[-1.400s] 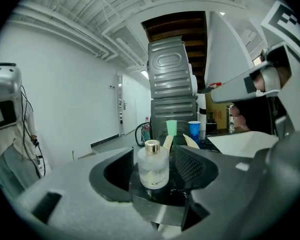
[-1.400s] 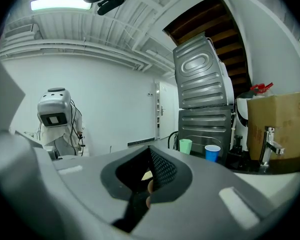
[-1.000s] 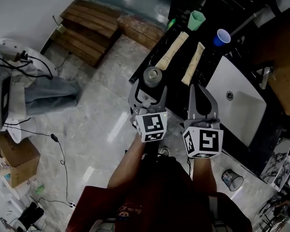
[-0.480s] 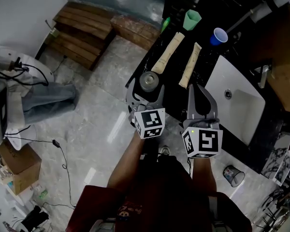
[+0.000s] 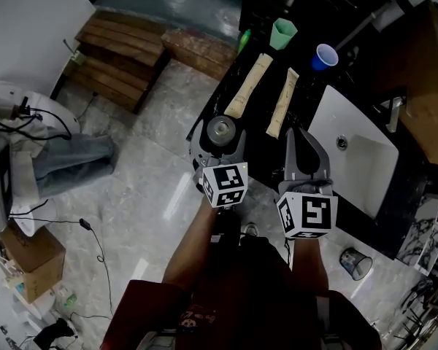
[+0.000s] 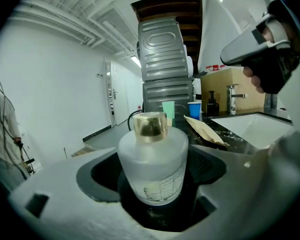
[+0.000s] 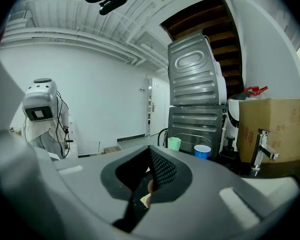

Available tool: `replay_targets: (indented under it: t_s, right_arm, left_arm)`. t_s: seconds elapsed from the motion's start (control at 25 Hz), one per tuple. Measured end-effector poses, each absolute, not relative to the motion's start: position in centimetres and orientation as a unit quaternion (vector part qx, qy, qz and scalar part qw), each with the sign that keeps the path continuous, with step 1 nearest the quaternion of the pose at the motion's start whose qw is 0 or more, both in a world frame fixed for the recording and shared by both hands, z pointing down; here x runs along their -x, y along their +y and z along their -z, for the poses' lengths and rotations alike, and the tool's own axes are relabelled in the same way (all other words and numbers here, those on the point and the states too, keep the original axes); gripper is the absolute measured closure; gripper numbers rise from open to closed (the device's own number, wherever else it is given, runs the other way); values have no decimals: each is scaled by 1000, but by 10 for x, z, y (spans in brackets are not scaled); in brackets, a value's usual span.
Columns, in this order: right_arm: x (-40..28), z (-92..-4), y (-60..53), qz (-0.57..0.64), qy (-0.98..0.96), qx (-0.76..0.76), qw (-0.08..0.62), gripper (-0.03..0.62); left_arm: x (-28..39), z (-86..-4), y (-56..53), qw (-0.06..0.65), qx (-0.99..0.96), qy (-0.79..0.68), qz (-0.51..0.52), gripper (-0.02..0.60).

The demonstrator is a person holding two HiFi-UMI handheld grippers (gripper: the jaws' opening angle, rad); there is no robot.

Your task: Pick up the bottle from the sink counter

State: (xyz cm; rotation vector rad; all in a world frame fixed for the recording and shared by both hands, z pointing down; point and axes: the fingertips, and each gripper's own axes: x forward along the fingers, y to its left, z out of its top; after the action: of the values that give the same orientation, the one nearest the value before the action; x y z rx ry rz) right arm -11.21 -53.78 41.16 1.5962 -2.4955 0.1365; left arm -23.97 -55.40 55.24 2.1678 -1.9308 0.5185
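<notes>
Head view: the bottle [image 5: 220,129], frosted with a metallic cap, stands upright on the dark tabletop [image 5: 260,150] close to its floor-side edge, well apart from the white sink [image 5: 359,159]. Two paper-wrapped sticks [image 5: 250,86] lie just beyond it. The left gripper [image 5: 220,144] brackets the bottle, one finger on either side. The right gripper [image 5: 301,138] hangs beside it over bare tabletop. Left gripper view: the fingers [image 6: 65,194] have just been opening and stand wide. The bottle sits between them, about centred and deep in the throat, with a dark gap at the left finger; contact at the right pad looks absent, though it is close. The step in hand reads as the approach before the squeeze. To do it well, keep the round body centred so both pads meet it together, and bear on the frosted wall below the gold cap [image 6: 150,124], not on the cap. Close steadily, then lift straight up. A one-sided touch could skid the smooth glass toward the edge. Right gripper view: its fingers are drawn together on nothing, with a green cup [image 7: 174,143] and a blue cup [image 7: 202,150] far ahead. It is best kept where it is, clear of the lift.
</notes>
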Motion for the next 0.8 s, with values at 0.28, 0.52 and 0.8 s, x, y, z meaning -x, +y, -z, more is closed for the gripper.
replay_targets:
  t_s: [0.28, 0.52, 0.8]
  right_arm:
    - [109, -409, -540, -43, -837, -538, 91, 592]
    - [110, -407, -537, -37, -837, -538, 95, 592]
    - [106, -408, -532, -39, -834, -543, 95, 592]
  left_arm:
    - [242, -554, -558, 93, -727, -657, -176, 210]
    - [241, -554, -557, 92, -729, -654, -182, 227]
    - [242, -553, -558, 94, -730, -653, -180, 233]
